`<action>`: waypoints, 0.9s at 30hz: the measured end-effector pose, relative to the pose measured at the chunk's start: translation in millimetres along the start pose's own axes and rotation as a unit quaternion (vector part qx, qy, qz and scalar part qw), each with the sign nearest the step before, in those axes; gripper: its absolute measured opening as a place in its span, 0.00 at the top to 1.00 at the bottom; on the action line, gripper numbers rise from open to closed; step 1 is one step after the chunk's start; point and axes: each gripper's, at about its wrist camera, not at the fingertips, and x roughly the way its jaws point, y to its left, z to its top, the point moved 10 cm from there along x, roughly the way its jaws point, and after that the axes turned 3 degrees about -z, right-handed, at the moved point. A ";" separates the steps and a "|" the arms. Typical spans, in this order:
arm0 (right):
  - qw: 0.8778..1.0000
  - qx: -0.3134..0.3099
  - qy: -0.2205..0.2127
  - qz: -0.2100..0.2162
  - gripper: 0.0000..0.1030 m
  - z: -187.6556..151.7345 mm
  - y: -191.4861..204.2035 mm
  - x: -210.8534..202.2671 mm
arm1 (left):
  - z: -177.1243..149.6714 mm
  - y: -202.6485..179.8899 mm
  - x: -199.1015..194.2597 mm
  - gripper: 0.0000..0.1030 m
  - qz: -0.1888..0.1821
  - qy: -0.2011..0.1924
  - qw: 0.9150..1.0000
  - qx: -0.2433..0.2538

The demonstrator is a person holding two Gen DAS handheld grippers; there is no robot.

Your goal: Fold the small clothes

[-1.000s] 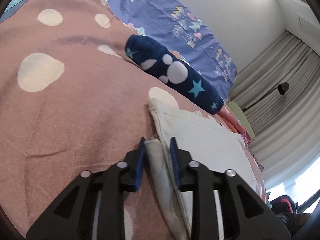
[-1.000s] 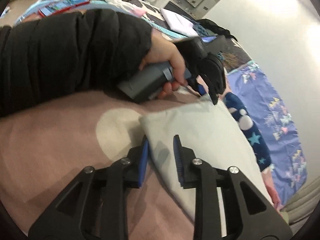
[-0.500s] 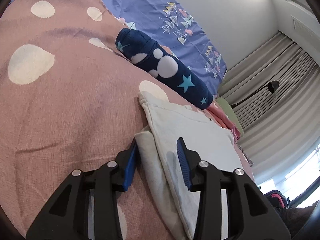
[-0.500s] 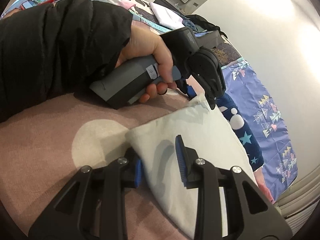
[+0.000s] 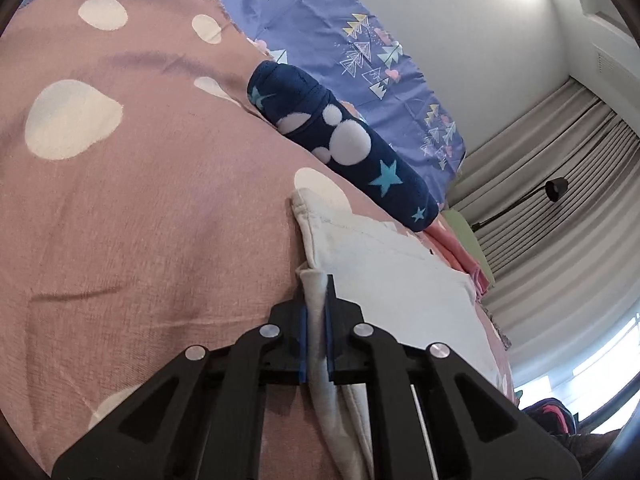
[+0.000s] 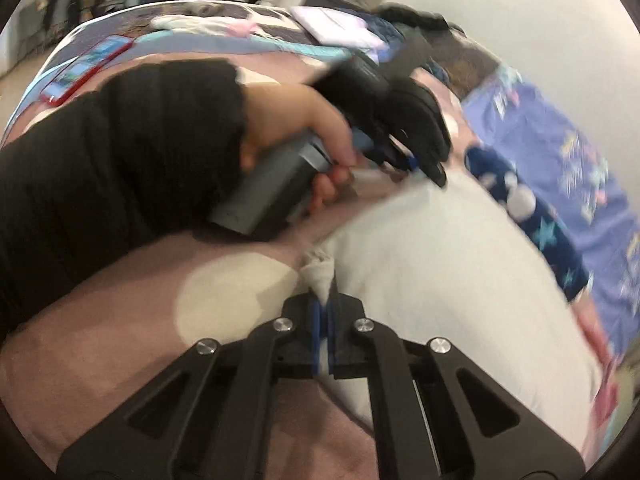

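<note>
**A:** Look at your two grips. A second ago both pairs of jaws stood apart on either side of the white garment's (image 5: pixel 400 280) edge; now your left hand-held gripper (image 5: pixel 316 308) is closing on a bunched fold of that cloth, pads already against it, and your right hand-held gripper (image 6: pixel 323 312) is pressed together on the puckered corner nearest it.

**B:** So you have it at two points along the near edge?

**A:** Yes. The garment lies on the pink dotted bedspread (image 5: pixel 140 220), just beside the navy star-print piece (image 5: pixel 360 152), which rests against the blue patterned pillow (image 5: pixel 340 40). In the right wrist view you can see your own left hand (image 6: pixel 320 140) and black sleeve (image 6: pixel 120 168) holding the other tool at the garment's far corner (that view is blurred, so your right hand is likely moving).

**B:** What does that mean for the fold?

**A:** The grasp step looks done. I'd judge you are ready to lift the near edge and carry it over toward the navy piece. Keep both hands level with each other, or the thin cloth may skew and slip from the left pads before they finish closing.
</note>
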 end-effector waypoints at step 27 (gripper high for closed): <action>0.986 0.139 -0.096 -0.005 0.98 5.8 -92.7 -55.1 | 17.2 -86.9 15.9 0.93 0.007 0.004 0.997 0.079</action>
